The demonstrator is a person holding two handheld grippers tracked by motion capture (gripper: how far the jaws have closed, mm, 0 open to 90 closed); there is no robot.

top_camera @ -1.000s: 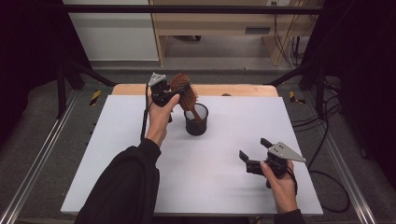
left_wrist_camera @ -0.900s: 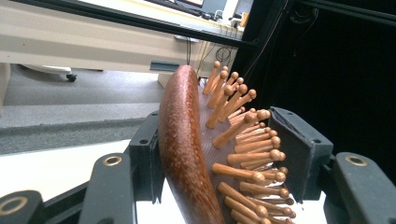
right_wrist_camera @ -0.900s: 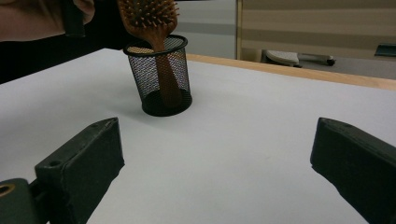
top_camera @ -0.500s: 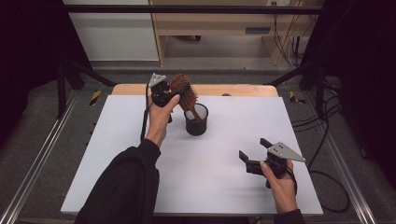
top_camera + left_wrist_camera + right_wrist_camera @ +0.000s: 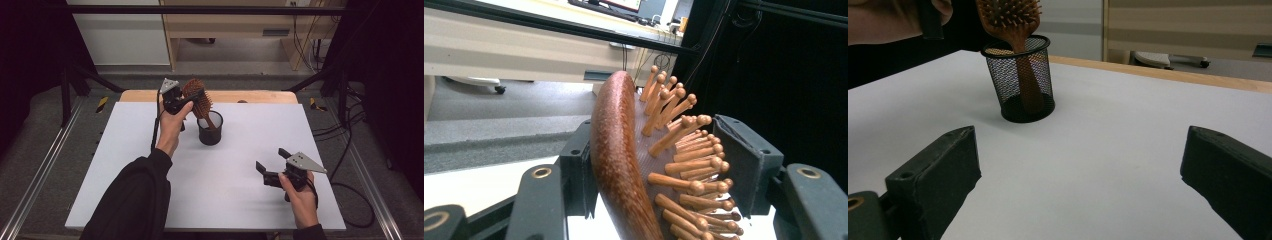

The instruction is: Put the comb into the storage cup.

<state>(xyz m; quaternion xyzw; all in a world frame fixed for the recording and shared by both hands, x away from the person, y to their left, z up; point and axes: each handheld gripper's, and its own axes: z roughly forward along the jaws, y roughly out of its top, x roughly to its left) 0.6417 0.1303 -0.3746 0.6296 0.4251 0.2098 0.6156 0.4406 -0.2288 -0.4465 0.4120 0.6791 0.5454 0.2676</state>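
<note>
A lab recording bay: white tabletop framed by metal rails, black curtains along both side edges, cables on grey carpet, wooden bench beyond the far edge.

Bright even light on the white table, dark surroundings, soft shadows, slightly blurred frames

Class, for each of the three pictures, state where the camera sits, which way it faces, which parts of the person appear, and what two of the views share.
High view: above the person's side, facing forward and down on the white table; both forearms and both tools, left tool, right tool.
Left gripper view: on the left tool, facing along its jaws, which clamp the hairbrush.
Right gripper view: on the right tool, low over the table, facing the mesh cup; part of a hand top left.
Shared: all three show the hairbrush.
</note>
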